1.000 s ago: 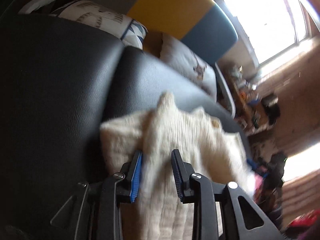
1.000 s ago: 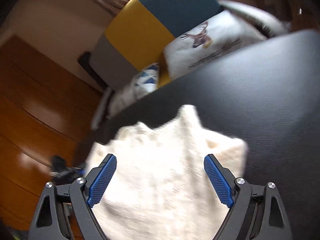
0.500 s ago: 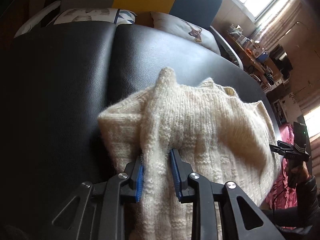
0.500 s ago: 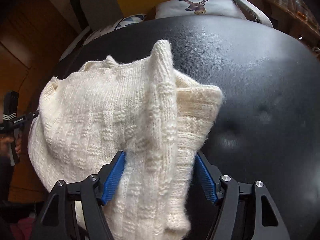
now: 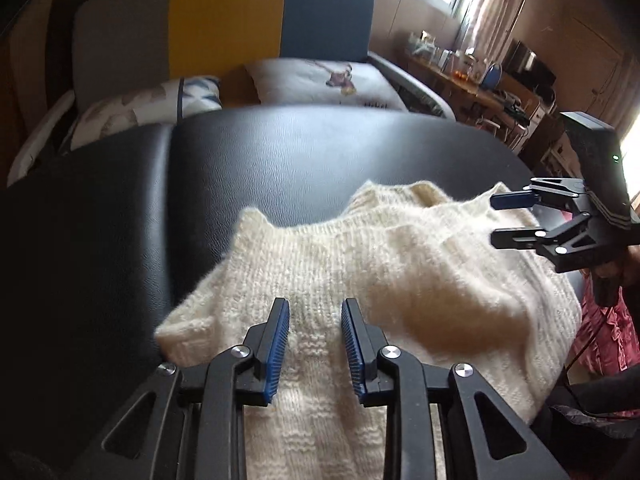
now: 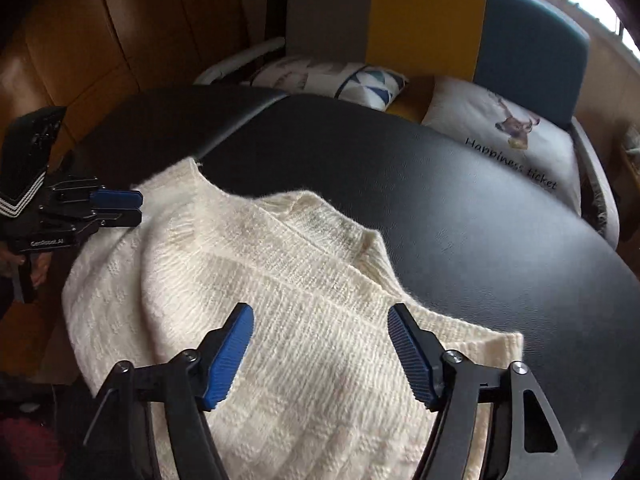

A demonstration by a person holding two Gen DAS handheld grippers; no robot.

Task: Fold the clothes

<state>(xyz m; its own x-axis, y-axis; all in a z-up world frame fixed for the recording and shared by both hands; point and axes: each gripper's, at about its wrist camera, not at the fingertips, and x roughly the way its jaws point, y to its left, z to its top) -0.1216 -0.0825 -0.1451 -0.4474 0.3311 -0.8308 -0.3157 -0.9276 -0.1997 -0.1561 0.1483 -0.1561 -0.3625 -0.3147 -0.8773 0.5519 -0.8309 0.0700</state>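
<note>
A cream knitted sweater (image 5: 360,272) lies spread on a black leather surface (image 5: 280,148); it also shows in the right wrist view (image 6: 280,288). My left gripper (image 5: 314,312) hovers over the sweater's near part with jaws apart and nothing between them. My right gripper (image 6: 320,320) is wide open above the sweater's right side. Each gripper shows in the other's view: the right one (image 5: 504,216) at the sweater's far right edge, the left one (image 6: 120,208) at its left edge.
A grey, yellow and blue chair back (image 6: 420,24) stands behind the surface with a deer-print cushion (image 6: 512,136) and a triangle-print cushion (image 6: 360,80). A cluttered desk (image 5: 480,84) is at the right. Pink fabric (image 5: 604,340) hangs below the right edge.
The left gripper opened and let go of the sweater fold. The raised fold has dropped and the sweater now lies flatter. Both grippers pulled back.
</note>
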